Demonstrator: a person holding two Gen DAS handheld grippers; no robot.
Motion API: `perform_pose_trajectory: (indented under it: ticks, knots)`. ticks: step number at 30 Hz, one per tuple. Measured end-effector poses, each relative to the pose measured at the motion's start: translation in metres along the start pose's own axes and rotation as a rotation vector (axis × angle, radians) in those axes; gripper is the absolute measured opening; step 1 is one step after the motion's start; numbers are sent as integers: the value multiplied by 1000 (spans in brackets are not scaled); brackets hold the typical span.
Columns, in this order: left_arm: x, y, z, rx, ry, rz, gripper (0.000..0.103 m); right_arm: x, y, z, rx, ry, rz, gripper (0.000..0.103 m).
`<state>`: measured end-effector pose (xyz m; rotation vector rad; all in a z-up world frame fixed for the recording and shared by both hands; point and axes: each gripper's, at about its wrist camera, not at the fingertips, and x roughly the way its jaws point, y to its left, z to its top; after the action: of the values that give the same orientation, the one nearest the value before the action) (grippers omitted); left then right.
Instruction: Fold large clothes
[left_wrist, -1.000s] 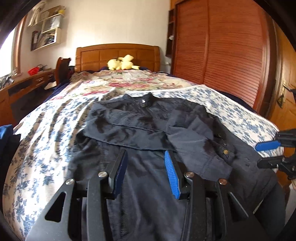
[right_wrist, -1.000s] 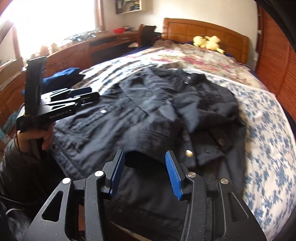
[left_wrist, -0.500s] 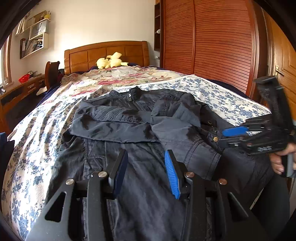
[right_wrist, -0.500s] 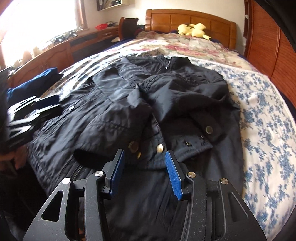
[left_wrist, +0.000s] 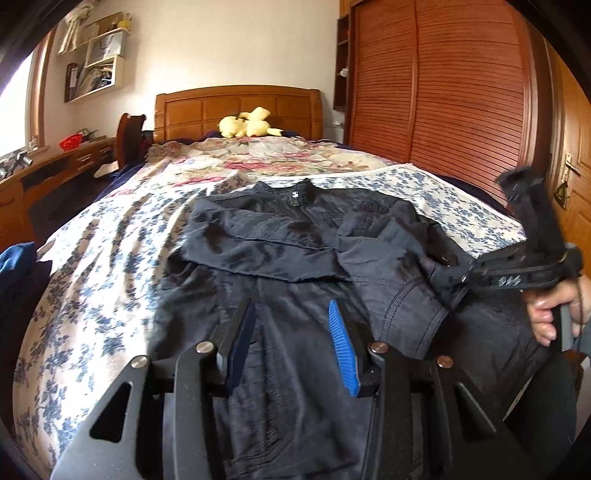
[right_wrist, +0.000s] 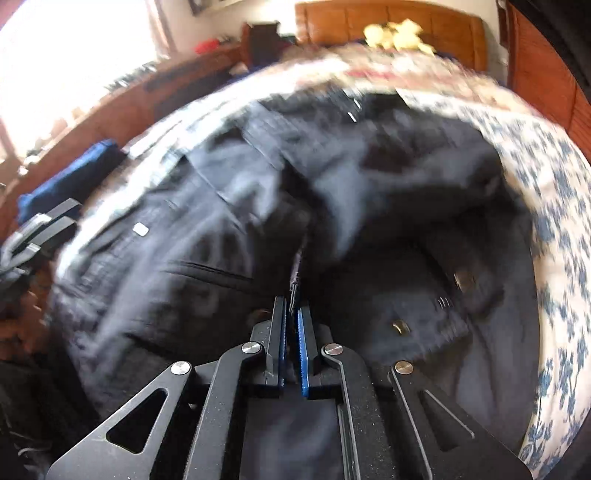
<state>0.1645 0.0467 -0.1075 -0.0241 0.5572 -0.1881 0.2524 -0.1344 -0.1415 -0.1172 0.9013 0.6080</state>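
A large dark jacket (left_wrist: 280, 251) lies spread on the bed, collar away from me, both sleeves folded across its chest. My left gripper (left_wrist: 291, 328) hovers open and empty above the jacket's lower front. My right gripper (right_wrist: 291, 314) is shut on a fold of the jacket's sleeve cuff (right_wrist: 295, 280); in the left wrist view it (left_wrist: 461, 278) pinches the cloth at the jacket's right side. The right wrist view is blurred, and shows the jacket (right_wrist: 369, 192) with brass snaps (right_wrist: 400, 326) on the cuff.
The bed (left_wrist: 110, 251) has a blue-flowered sheet, a wooden headboard (left_wrist: 236, 107) and a yellow plush toy (left_wrist: 247, 123). A louvred wardrobe (left_wrist: 443, 92) stands right, a desk (left_wrist: 55, 166) left. Blue cloth (right_wrist: 70, 177) lies at the bed's left edge.
My right gripper went from open above the cuff to shut on the sleeve cuff and is moving. My left gripper stayed open and drew back slightly.
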Motion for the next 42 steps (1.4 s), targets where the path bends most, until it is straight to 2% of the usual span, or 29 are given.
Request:
perform_pose_trajectory:
  ticks: [9, 11, 14, 17, 18, 19, 20, 27, 36, 42]
  knots:
    - [-18, 39, -5, -56, -18, 57, 40, -24, 100, 63, -158, -145, 115, 3]
    - [-20, 45, -6, -67, -22, 63, 40, -21, 118, 75, -191, -154, 133, 3]
    - [-22, 53, -7, -78, -25, 68, 40, -14, 142, 83, -224, -150, 133, 3]
    - [-22, 56, -7, -87, -26, 69, 40, -4, 147, 82, -228, -130, 89, 13]
    - [-22, 57, -7, -89, -25, 69, 40, -2, 145, 80, -219, -130, 87, 29]
    - [-22, 57, -7, -90, -25, 69, 40, -1, 141, 81, -206, -134, 90, 50]
    - [-21, 56, -7, -89, -25, 67, 40, -1, 135, 80, -190, -140, 84, 55]
    - [-16, 47, -6, -70, -18, 51, 40, -4, 93, 63, -138, -122, -56, 56]
    - [4, 15, -10, -42, 38, -40, 40, -20, 26, 16, -59, -92, -180, 56]
    - [22, -11, -16, -7, 88, -95, 40, -28, -4, -8, -18, -77, -244, 56]
